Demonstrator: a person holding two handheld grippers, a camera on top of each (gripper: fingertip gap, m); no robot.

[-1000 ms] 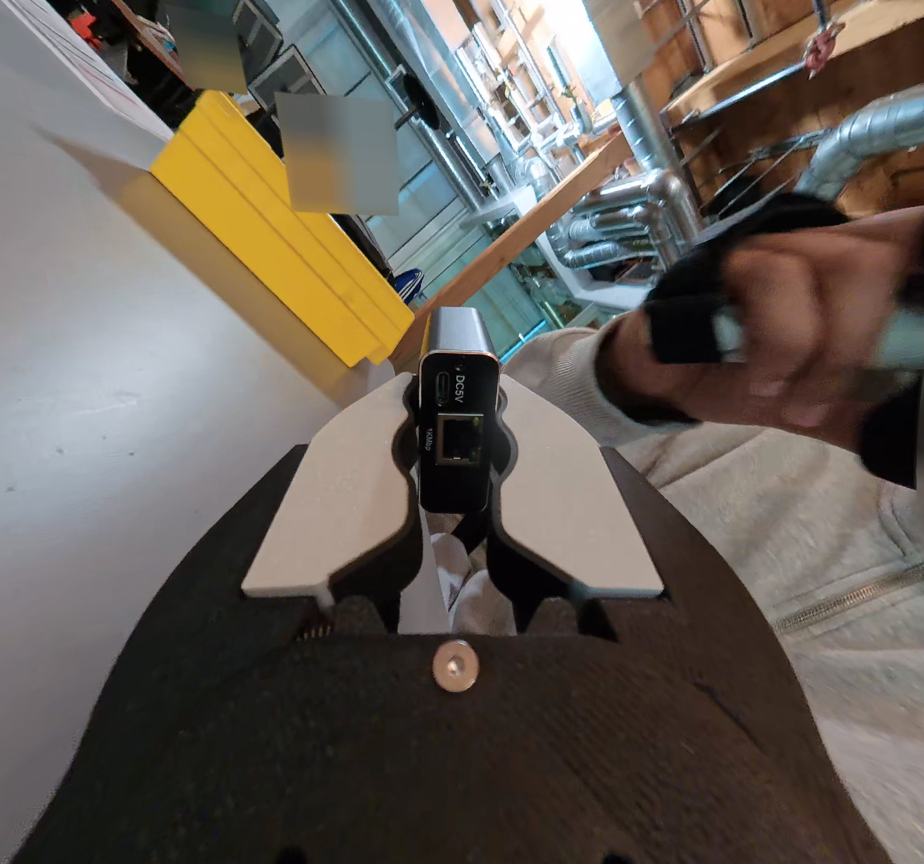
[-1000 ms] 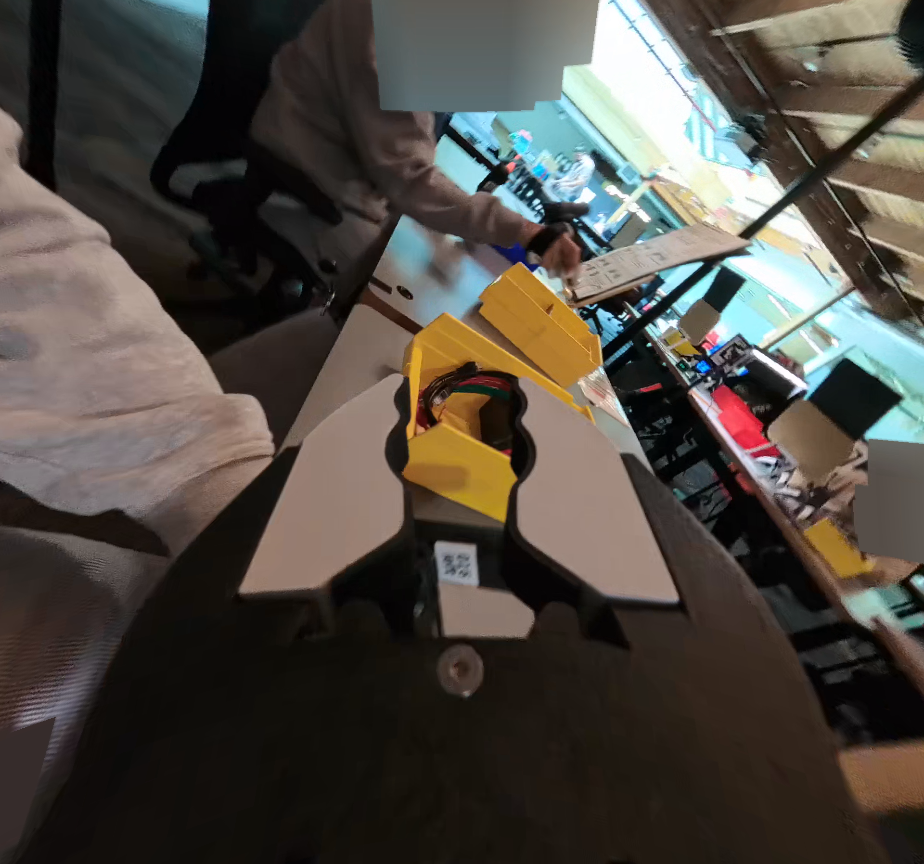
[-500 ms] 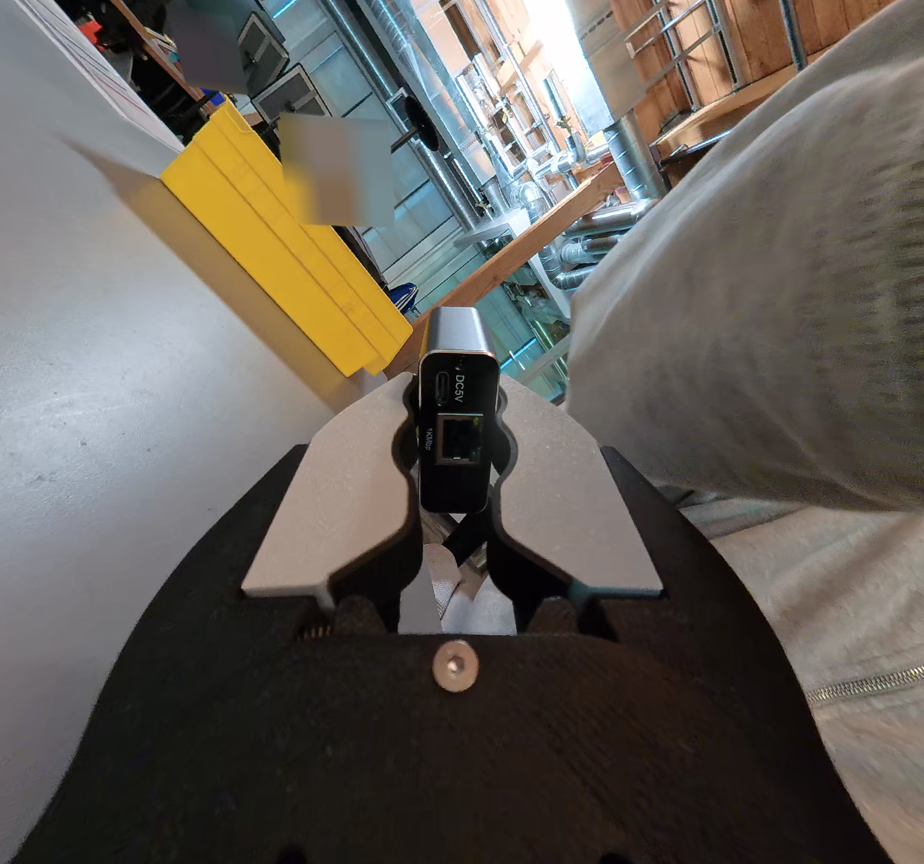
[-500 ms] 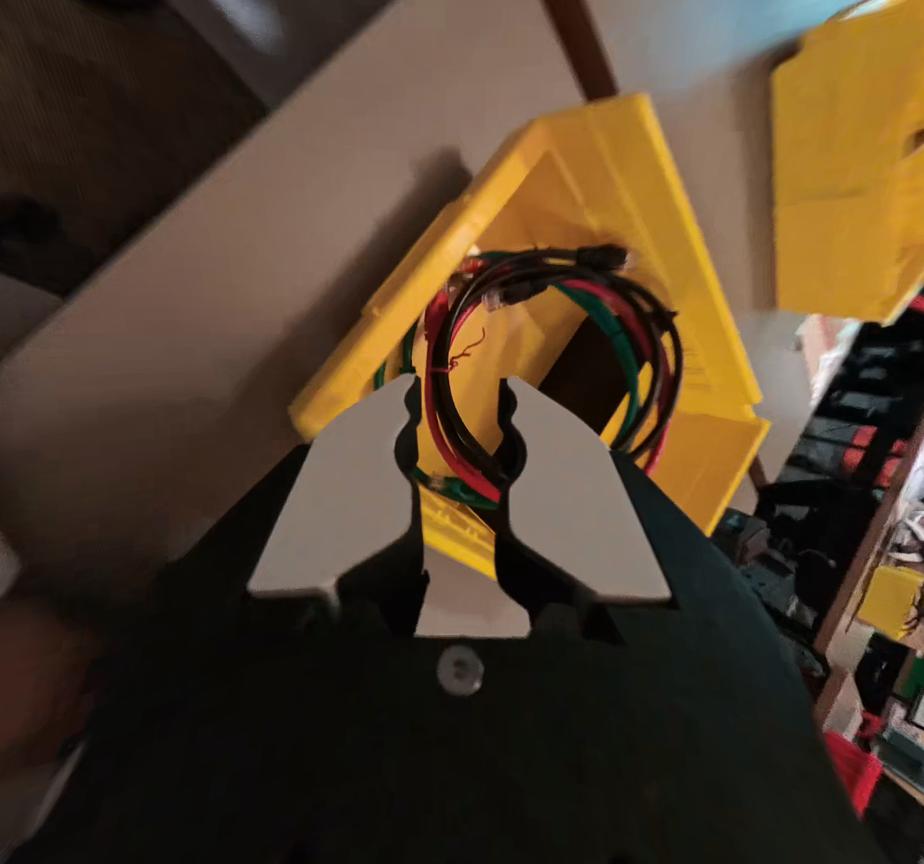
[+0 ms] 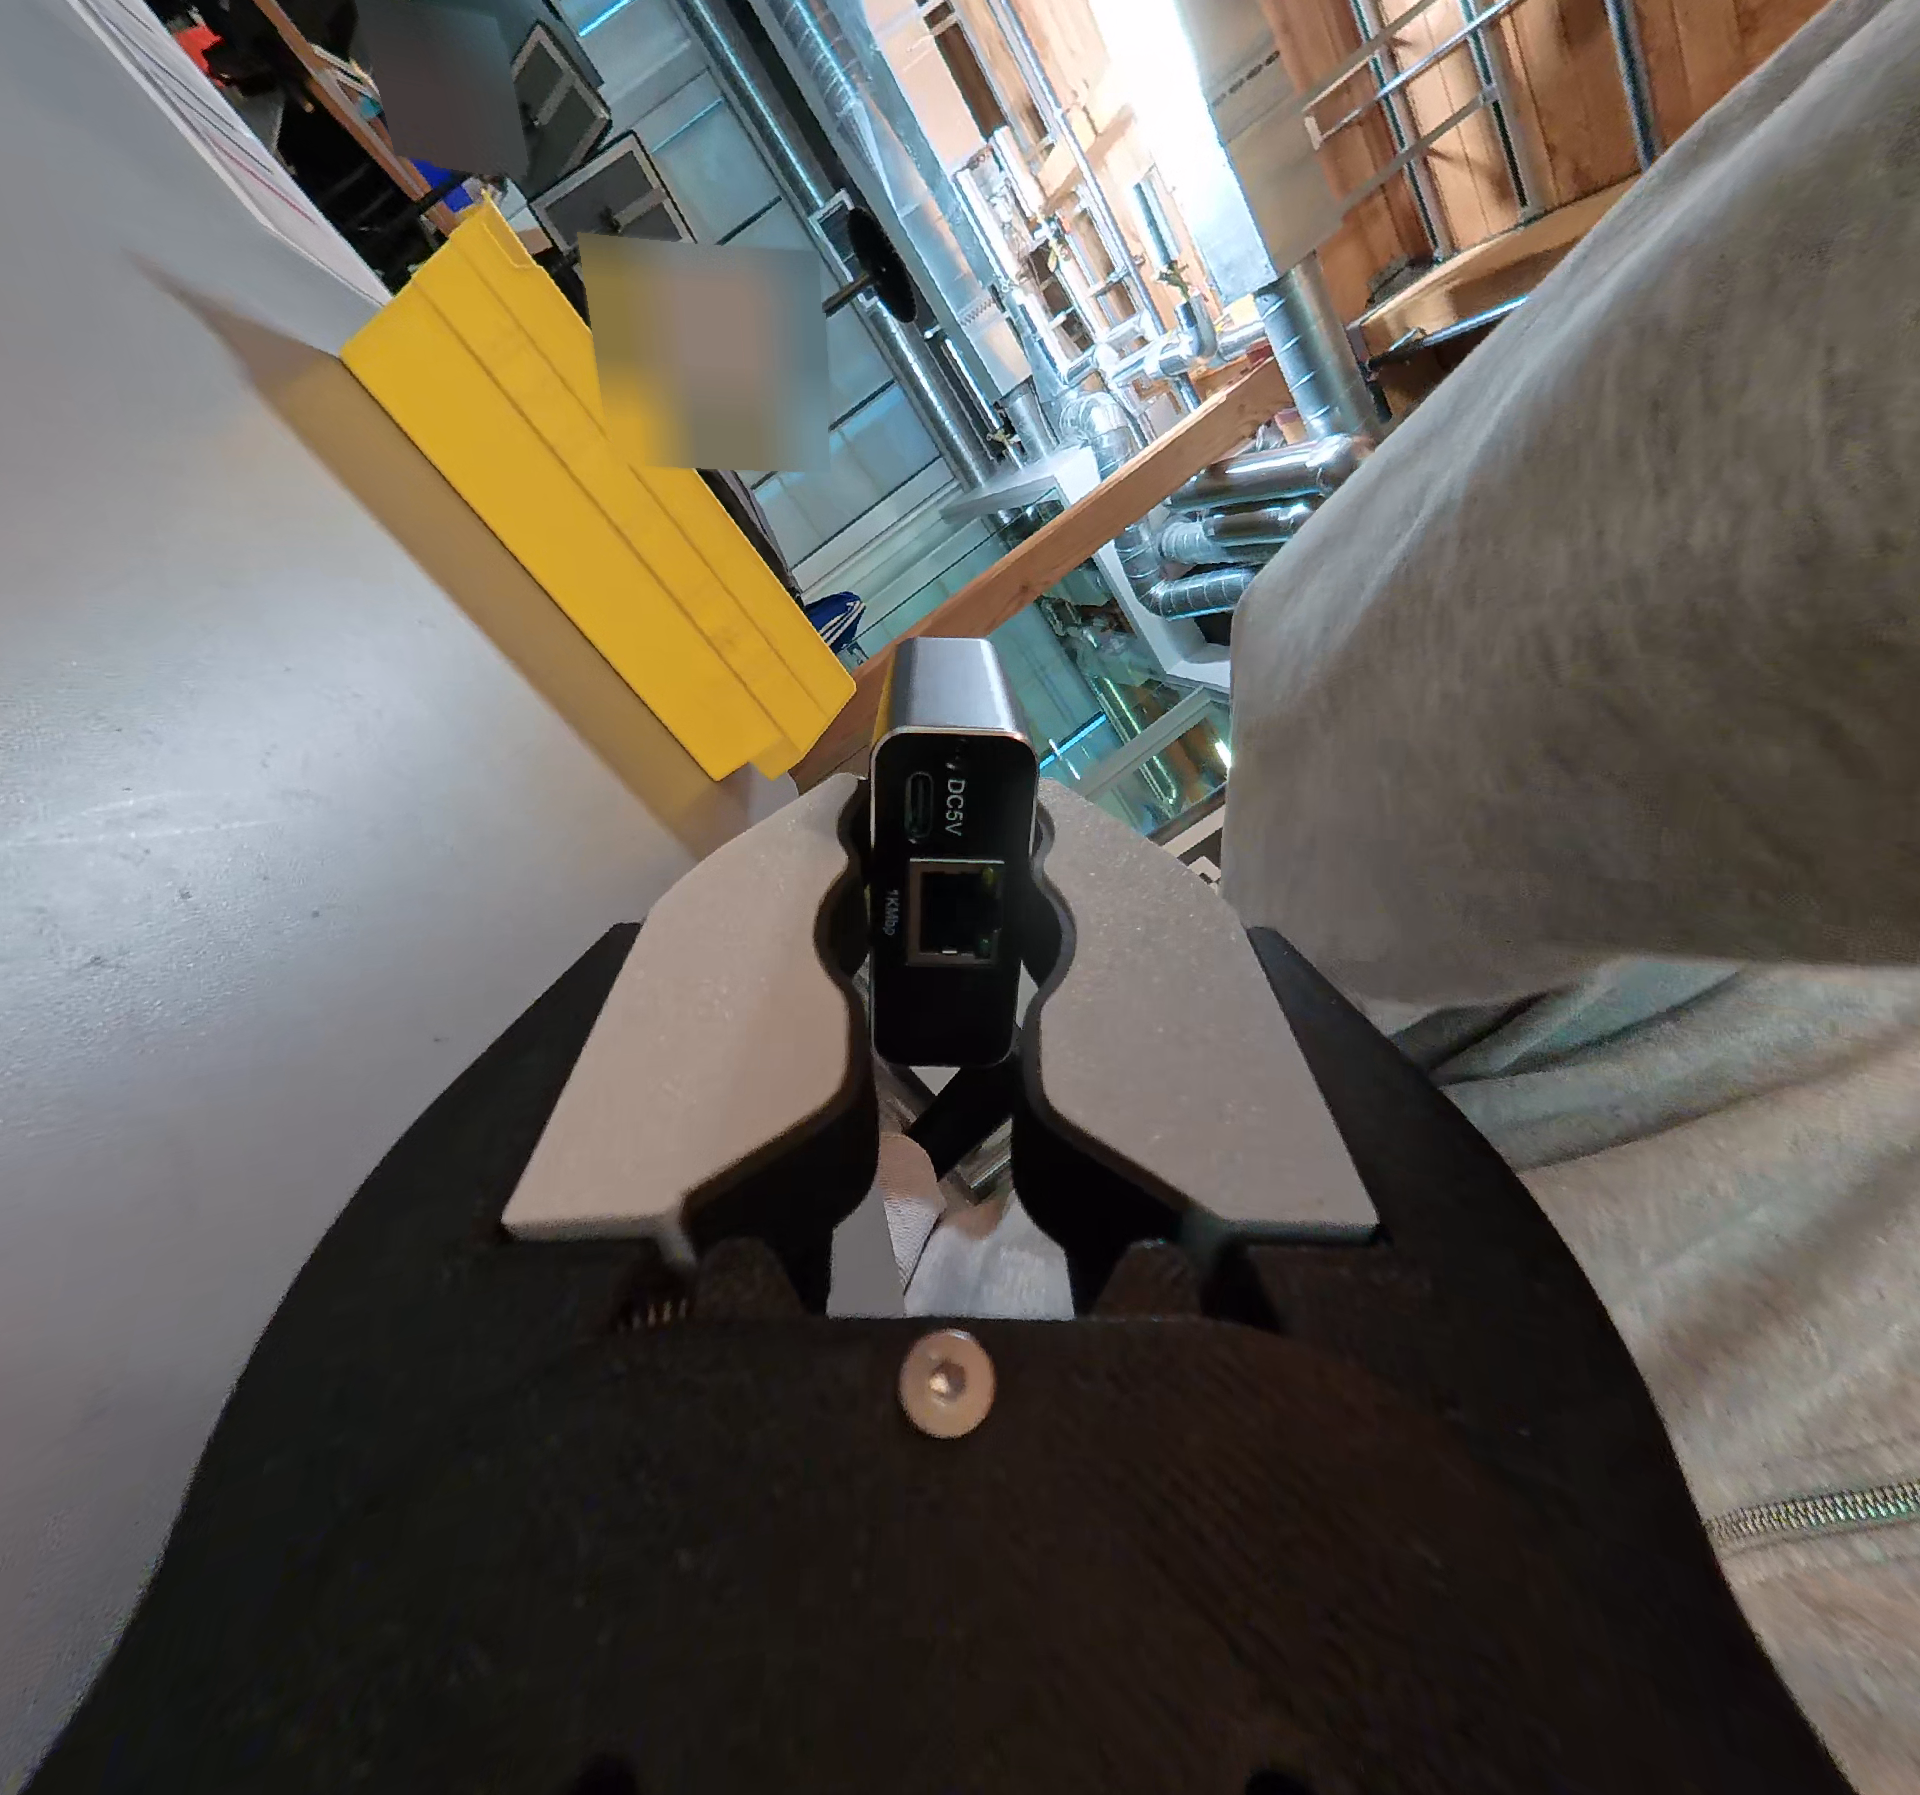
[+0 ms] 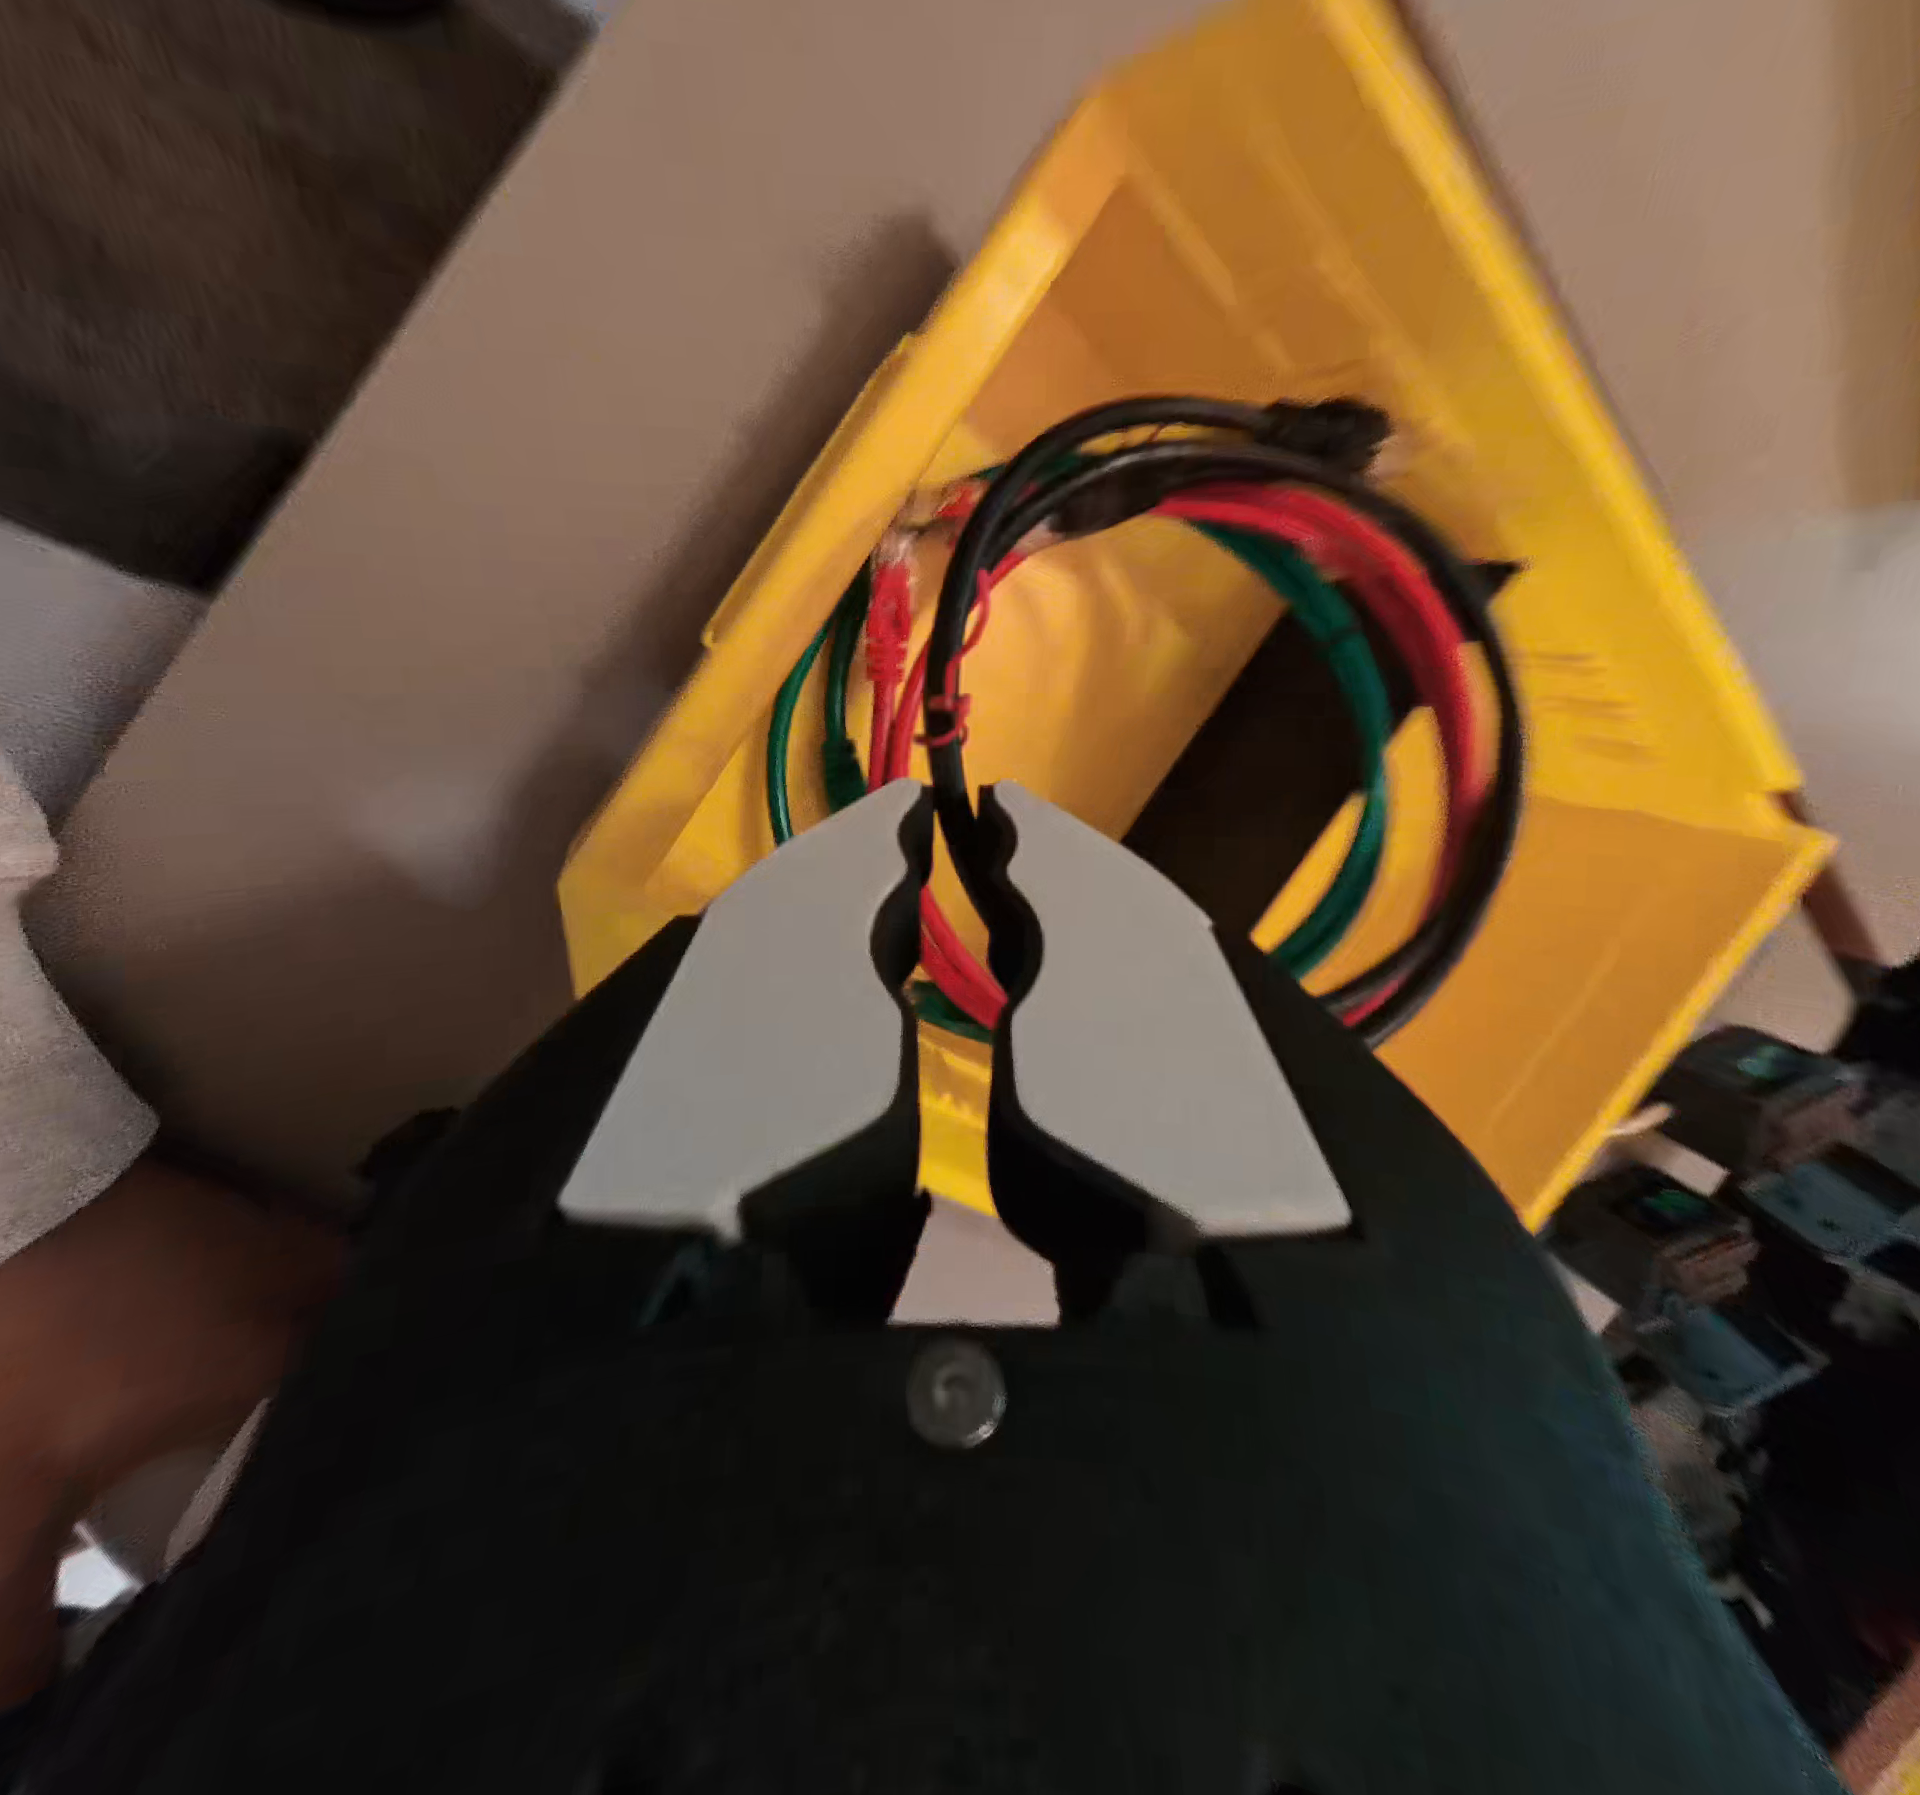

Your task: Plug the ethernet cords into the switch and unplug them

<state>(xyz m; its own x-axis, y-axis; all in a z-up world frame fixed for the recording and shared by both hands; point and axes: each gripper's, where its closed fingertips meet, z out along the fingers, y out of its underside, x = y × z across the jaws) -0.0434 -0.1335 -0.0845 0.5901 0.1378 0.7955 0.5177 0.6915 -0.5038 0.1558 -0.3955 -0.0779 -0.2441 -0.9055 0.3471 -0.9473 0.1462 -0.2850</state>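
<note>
My left gripper [image 5: 954,810] is shut on the switch [image 5: 954,914], a small dark metal box held upright, with its ethernet port facing the camera and empty. In the right wrist view, a yellow bin [image 6: 1039,218] on the table holds coiled ethernet cords: black [image 6: 1496,706], red [image 6: 1351,540] and green [image 6: 1351,706]. My right gripper [image 6: 958,795] reaches into the bin. Its jaws are closed to a narrow gap with the black cord pinched between the tips and red strands just behind. The picture is blurred by motion.
A second yellow bin [image 5: 582,498] lies on the white table [image 5: 208,706] left of the switch. A person's grey sleeve [image 5: 1558,550] fills the right of the left wrist view. Dark equipment [image 6: 1714,1226] sits beyond the table edge at the right.
My right gripper has swung down over the bin of cords and closed from wide open onto the black cord. The left gripper holds the switch still; the sleeve has crossed its view.
</note>
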